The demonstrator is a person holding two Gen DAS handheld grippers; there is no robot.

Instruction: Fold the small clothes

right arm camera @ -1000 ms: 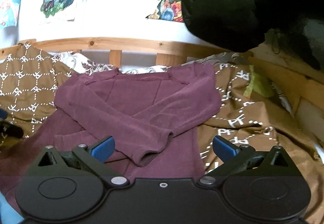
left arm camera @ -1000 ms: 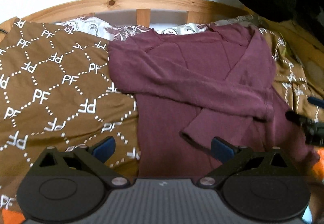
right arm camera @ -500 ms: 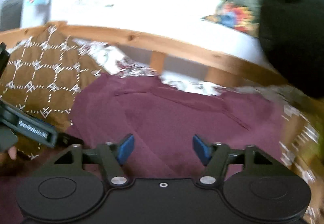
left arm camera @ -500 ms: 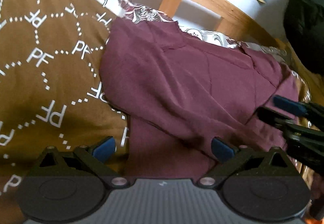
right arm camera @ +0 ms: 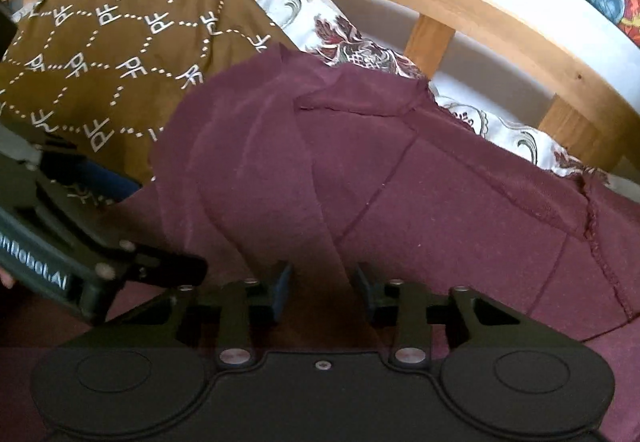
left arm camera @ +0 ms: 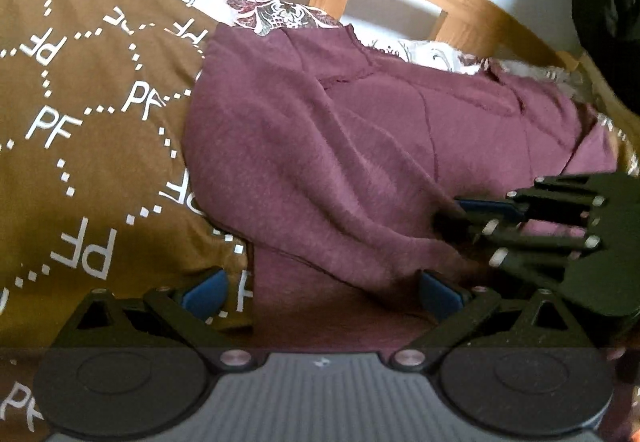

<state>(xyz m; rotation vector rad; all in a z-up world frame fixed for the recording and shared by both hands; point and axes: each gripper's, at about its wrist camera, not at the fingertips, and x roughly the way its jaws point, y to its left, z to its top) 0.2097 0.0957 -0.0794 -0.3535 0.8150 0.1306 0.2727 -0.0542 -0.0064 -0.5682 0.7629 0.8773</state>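
A maroon long-sleeved top lies flat on a brown blanket, sleeves folded across its body; it also fills the right wrist view. My left gripper is open, low over the top's left side edge. My right gripper is half closed around a fold of a maroon sleeve, its pads apart from each other. The right gripper shows in the left wrist view on the sleeve. The left gripper shows at the left of the right wrist view.
A wooden bed rail with slats runs behind the top. A floral white sheet shows at the head. A black jacket hangs at the far right. The brown blanket covers the left side.
Both grippers have moved forward and down toward the top. The right gripper's jaws have narrowed from wide open to around the sleeve fold. The left gripper has stayed open.
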